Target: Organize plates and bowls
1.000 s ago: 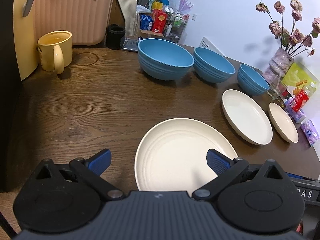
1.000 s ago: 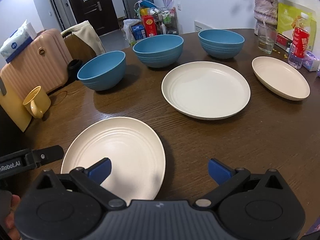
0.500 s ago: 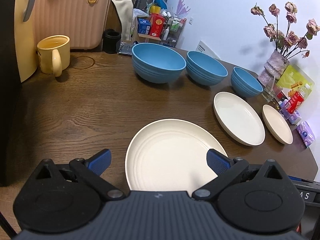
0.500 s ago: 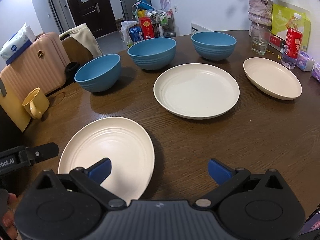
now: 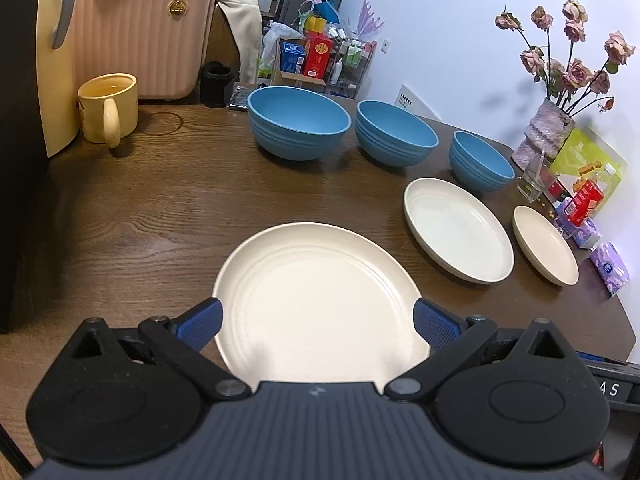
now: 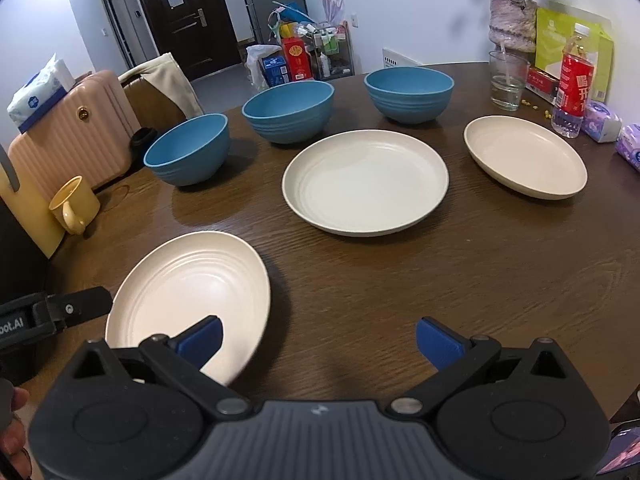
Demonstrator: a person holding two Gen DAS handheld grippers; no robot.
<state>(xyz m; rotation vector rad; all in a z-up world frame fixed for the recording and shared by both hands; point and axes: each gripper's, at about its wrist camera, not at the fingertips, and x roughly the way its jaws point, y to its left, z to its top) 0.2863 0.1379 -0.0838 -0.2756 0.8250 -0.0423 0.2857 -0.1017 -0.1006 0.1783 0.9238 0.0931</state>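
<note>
Nearest plate on worktop right before my left gripper, btwn its spread jaws. Two more plates, mid then small, off to right. Three bowls in row behind plates. Mug far left, suitcase behind it. Vase far right, beyond bowls.

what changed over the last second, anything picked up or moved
Nothing was picked up or let go. Both cameras shifted a little: the left gripper drew nearer the closest plate, and the right gripper drifted rightward. Both stay open. The three plates and three bowls kept their places on the table.
</note>
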